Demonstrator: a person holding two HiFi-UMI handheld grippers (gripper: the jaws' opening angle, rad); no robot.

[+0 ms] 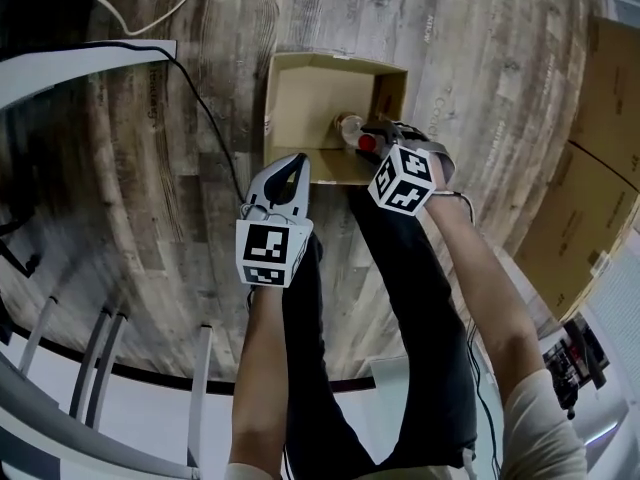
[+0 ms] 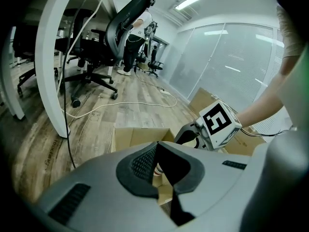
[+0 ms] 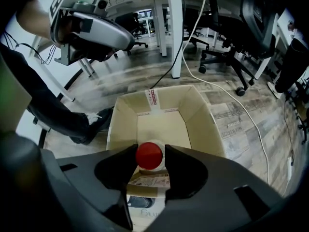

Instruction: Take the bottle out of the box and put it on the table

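The bottle point(image 3: 150, 156) stands upright in the near end of the box point(image 3: 203, 120), its red cap pointing up at the right gripper view and a printed label showing lower down its pale body. It looks like a small plastic bottle: probably light, fairly stiff at the neck, softer and more slippery along the labelled body. The ridge just under the cap is therefore the sound place to take hold, lifting straight up so it does not swing against the cardboard wall. The right gripper point(image 1: 375, 133) points steeply down into the box, and its jaws sit on either side of that neck with no gap showing, seemingly clamped on it. The left gripper point(image 1: 296, 163) hangs just outside the box's near edge, its jaws together at the tips and holding nothing. The count is one bottle, one cap, one open box on the wooden floor point(image 1: 200, 218), and two grippers. More cardboard boxes point(image 1: 600, 168) lie well apart at the right.
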